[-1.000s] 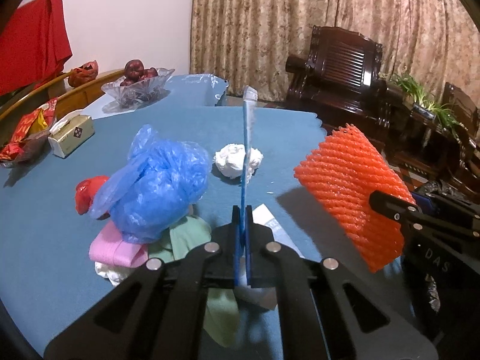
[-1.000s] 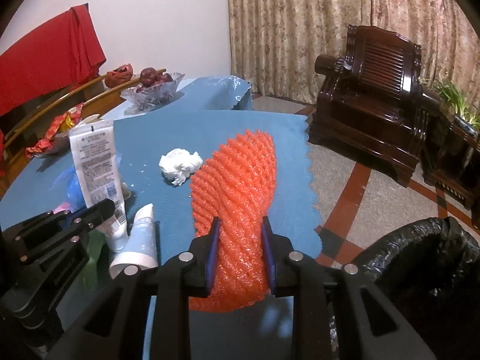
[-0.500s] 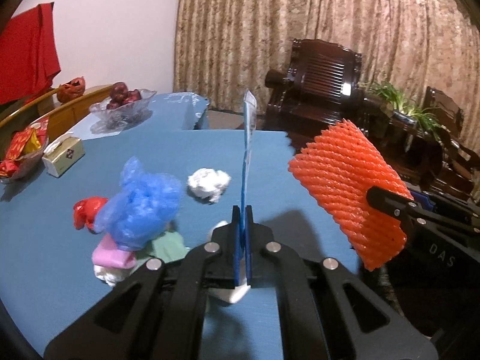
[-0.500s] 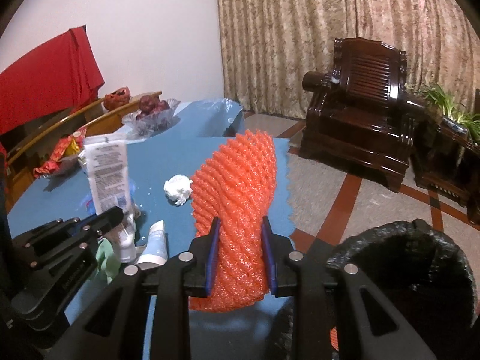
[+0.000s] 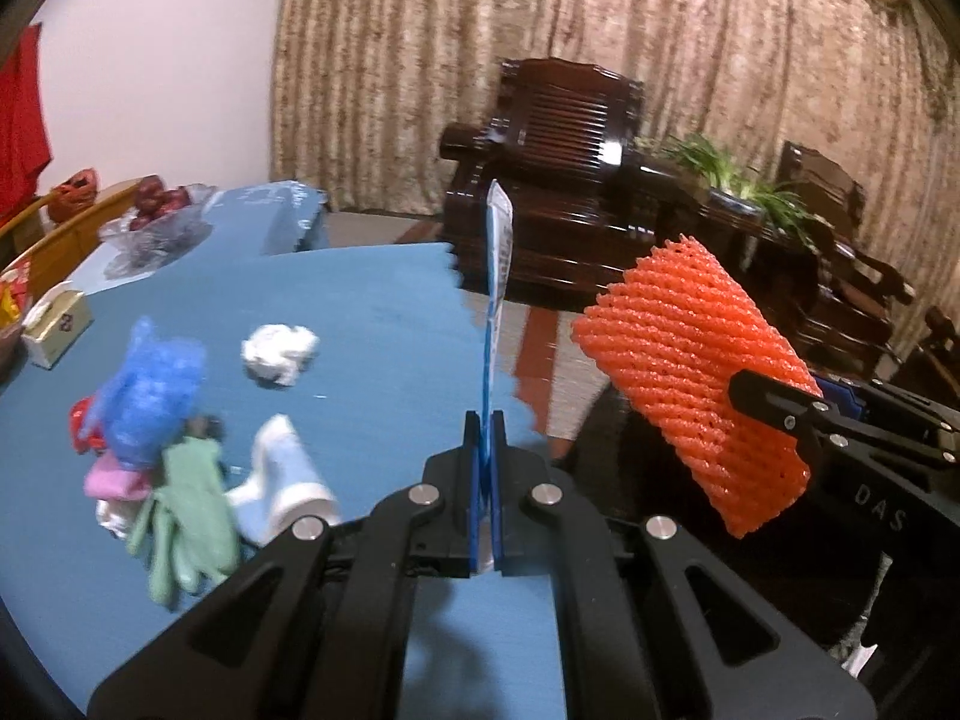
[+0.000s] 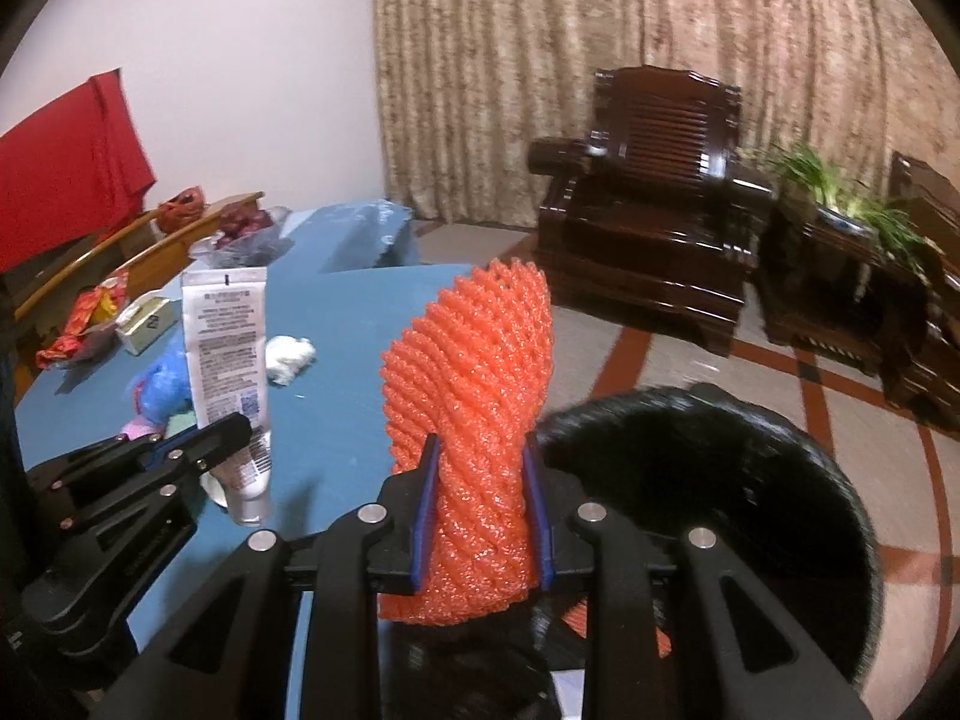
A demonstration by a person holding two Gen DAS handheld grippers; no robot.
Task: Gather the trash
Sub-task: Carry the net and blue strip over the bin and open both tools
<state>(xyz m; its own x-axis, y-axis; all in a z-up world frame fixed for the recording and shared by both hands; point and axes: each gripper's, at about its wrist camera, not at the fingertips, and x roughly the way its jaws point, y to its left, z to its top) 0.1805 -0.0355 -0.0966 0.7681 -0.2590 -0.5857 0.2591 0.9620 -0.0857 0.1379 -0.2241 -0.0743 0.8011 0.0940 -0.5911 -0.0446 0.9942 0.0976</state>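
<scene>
Hiding bin [image 6: 750, 480] floor, foam net [image 6: 474, 396], tube [image 5: 497, 276] edge-on

Open bin mouth [image 6: 708, 480] right of and below the right gripper [image 6: 480, 510], left gripper [image 6: 198, 444] close on its left, table edge [image 5: 480, 324] between

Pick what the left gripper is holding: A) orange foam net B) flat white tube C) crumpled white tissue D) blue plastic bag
B: the left gripper is clamped on the flat white tube, held upright; the orange foam net is in the right gripper.
</scene>
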